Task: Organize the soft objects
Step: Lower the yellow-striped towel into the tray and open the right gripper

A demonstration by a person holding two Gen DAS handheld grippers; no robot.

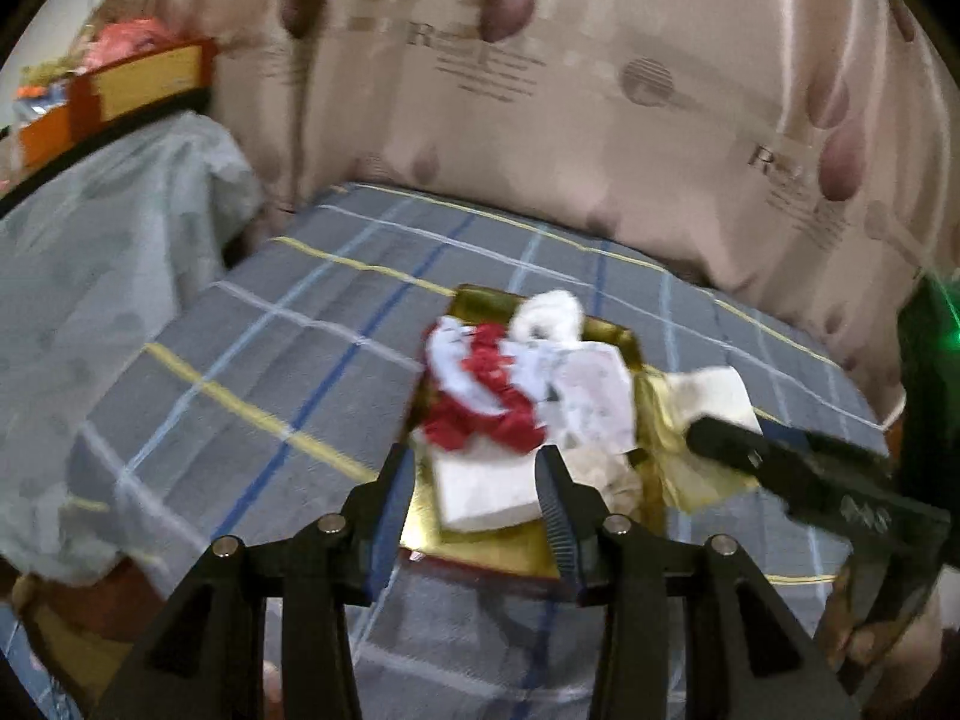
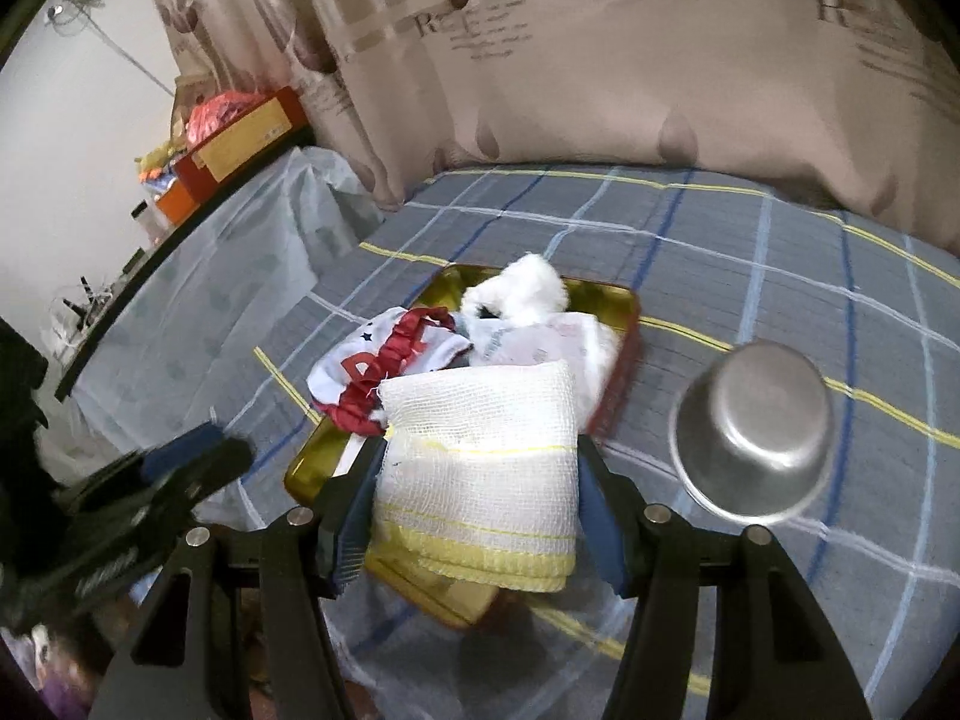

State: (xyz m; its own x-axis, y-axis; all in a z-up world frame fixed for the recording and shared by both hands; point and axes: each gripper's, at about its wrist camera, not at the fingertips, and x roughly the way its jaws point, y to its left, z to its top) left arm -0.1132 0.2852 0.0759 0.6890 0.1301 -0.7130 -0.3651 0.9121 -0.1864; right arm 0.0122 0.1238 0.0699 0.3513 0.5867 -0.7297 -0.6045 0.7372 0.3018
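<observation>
While the right gripper (image 2: 480,474) is clamped on a folded white gauze cloth w/ yellow edging (image 2: 480,456), holding it just above the near end of the gold tray (image 2: 306,468), the left gripper (image 1: 474,480) hangs w/ fingers apart and nothing between them, over the tray's near edge (image 1: 498,552) in the left wrist view. Tray sits on a grey plaid bedsheet (image 1: 270,360). Inside the tray: red-and-white ruffled fabric piece (image 1: 480,396) at left, white fluffy item (image 1: 552,312) at the far end, pale printed cloth (image 1: 588,408) beside the red one, flat white folded piece (image 1: 480,492) at the near side. In the left view, the gauze cloth (image 1: 714,396) shows at the right gripper's tip (image 1: 720,438), over the tray's right side. Steel bowl (image 2: 756,426) lies upside down on the sheet, right of the tray, apart from it. Beige patterned curtain (image 2: 600,60) behind the bed. Orange boxes (image 2: 240,144) on a covered surface far left. Frames are motion-blurred.
</observation>
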